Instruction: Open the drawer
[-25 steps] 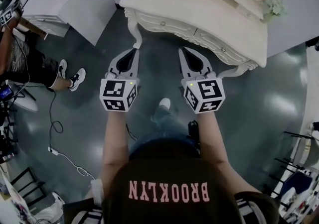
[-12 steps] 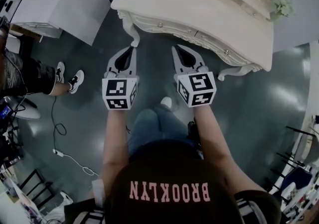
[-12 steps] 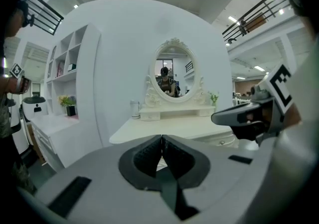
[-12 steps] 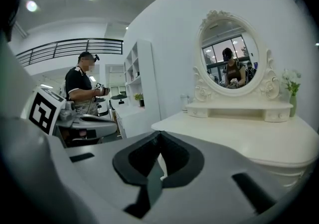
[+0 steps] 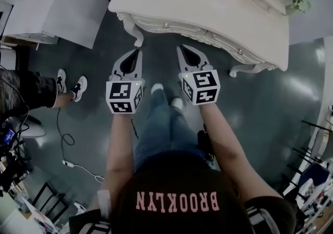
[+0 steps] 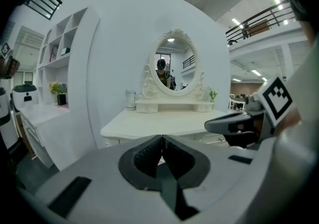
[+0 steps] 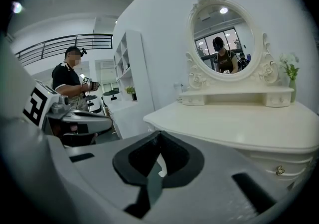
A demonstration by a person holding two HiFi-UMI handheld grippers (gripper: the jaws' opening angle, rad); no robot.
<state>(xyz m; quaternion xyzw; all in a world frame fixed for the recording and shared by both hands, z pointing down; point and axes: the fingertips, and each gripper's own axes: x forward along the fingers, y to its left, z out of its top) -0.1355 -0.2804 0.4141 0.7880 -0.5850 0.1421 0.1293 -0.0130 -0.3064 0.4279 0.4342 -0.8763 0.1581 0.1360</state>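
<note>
Though empty, tools (image 5: 138,51) (image 5: 180,47) near drawer (image 5: 166,25)

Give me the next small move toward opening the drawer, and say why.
Probably open the right claw. Its jaws are together with nothing between them, as are the left claw's. It hangs just short of the dressing table, whose drawer is closed. The knob sits just ahead of it, and shut jaws could not take hold of it.
</note>
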